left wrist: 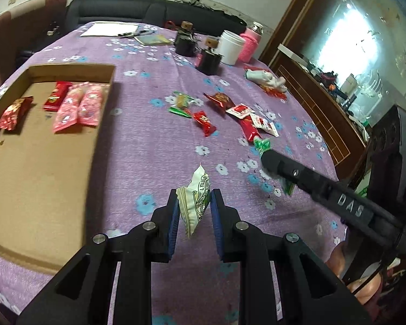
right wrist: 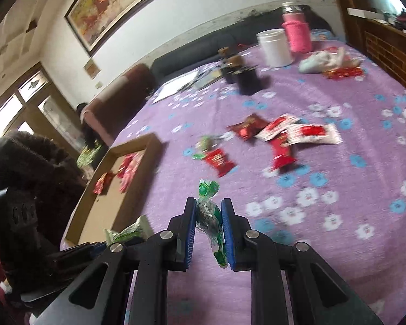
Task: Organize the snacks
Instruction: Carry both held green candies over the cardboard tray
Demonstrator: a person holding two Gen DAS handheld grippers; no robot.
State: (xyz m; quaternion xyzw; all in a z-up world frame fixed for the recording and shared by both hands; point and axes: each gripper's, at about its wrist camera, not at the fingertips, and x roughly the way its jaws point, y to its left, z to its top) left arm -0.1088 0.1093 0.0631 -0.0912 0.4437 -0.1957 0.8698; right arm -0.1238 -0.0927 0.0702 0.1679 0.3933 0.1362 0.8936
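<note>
The left claw (left wrist: 194,203) is clamped on a white-green candy (left wrist: 196,200); the right claw (right wrist: 208,212) grips a green candy (right wrist: 209,211) — both held above the bench (left wrist: 149,140); the cardboard tray (left wrist: 40,168) lies left, nearer the left claw — its long axis running near to far.

Your left gripper (left wrist: 195,205) and right gripper (right wrist: 209,216) each clamp a wrapped snack (left wrist: 196,203) between blue pads (left wrist: 174,222), held above the table.
</note>
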